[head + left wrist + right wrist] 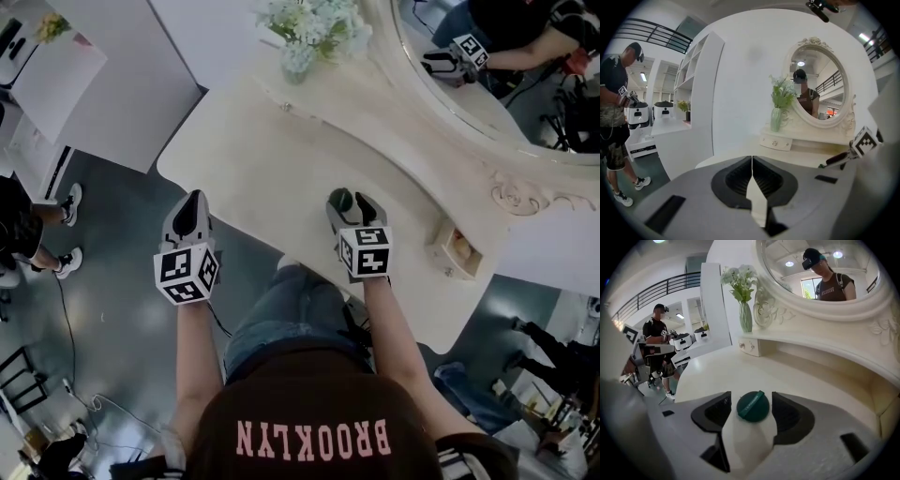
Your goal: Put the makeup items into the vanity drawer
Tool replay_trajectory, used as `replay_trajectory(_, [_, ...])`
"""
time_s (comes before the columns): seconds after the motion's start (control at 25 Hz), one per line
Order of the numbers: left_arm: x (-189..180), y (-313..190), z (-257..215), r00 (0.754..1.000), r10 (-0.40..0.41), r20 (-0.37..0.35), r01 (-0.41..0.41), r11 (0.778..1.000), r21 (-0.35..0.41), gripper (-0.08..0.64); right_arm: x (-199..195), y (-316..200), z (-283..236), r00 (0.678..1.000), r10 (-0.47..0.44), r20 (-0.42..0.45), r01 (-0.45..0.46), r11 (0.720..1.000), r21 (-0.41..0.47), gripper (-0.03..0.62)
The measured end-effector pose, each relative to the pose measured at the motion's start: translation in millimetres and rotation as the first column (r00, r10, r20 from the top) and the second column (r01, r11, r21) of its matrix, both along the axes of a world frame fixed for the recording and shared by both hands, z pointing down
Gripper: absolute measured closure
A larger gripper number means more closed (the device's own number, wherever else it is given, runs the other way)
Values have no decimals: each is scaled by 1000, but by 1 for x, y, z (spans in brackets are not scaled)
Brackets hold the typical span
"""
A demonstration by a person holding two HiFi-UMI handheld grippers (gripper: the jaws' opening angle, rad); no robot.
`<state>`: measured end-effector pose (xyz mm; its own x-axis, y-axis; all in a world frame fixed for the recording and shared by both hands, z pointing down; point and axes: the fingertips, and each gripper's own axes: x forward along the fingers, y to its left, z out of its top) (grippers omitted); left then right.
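A round dark-green compact point(753, 407) with a raised band across its lid lies flat on the cream vanity top point(281, 159). My right gripper point(751, 397) stands open around it, one jaw on each side, with narrow gaps to the pads. In the head view the compact point(341, 199) shows at the tips of the right gripper point(354, 204). A small drawer point(459, 248) stands pulled out at the vanity's right. My left gripper point(193, 208) is shut and empty at the table's left front edge; in its own view the left gripper point(752, 161) has its jaws meeting in a line.
A glass vase of white flowers point(305, 33) stands at the back beside the oval mirror point(487, 66). A small closed drawer with a knob point(751, 347) sits below the vase. A white shelf unit point(94, 84) and a standing person point(28, 234) are at the left.
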<state>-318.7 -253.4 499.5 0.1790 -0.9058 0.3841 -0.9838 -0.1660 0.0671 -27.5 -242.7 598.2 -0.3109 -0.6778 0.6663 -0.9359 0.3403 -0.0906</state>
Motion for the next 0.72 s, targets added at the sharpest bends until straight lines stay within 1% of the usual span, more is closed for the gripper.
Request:
replay_trajectory(0.16, [-2,-1,8,1000,-2,16,2,1000,-20,554,-1,-1,13,999,-19,-27,18,999,-33,338])
replay_trajectory(0.2, [-3,-2,9,1000,-5,16,5,1000,-23,554,-1,-1,15,999,-23,-44,21,999,-40,368])
replay_trajectory(0.28, [-5,-2,10,1000,-10,16,10,1000,-28,554,-2,-1,17,997,-28,-68,25,998,-50,371])
replay_trajectory(0.44, [-4,-2,12,1000,-8,15,9,999,-32,554,-1,-1,17,997,-33,-76,29,998,-58,379])
replay_trajectory(0.48, [-3,-2,12,1000,-7,14,8,1000,-30,554,0,-1,17,996,-33,-81,28,998,-62,405])
replay_trajectory(0.52, [-3,-2,12,1000,-7,14,7,1000,-29,554,2,-1,17,996,-31,-87,25,997,-66,537])
replay_trajectory(0.56, [-2,-2,11,1000,-6,14,7,1000,-28,554,3,-1,18,995,-29,-90,22,997,-71,556])
replay_trajectory(0.72, [-1,-1,8,1000,-7,15,7,1000,-19,554,7,1,14,996,-28,-89,21,997,-73,558])
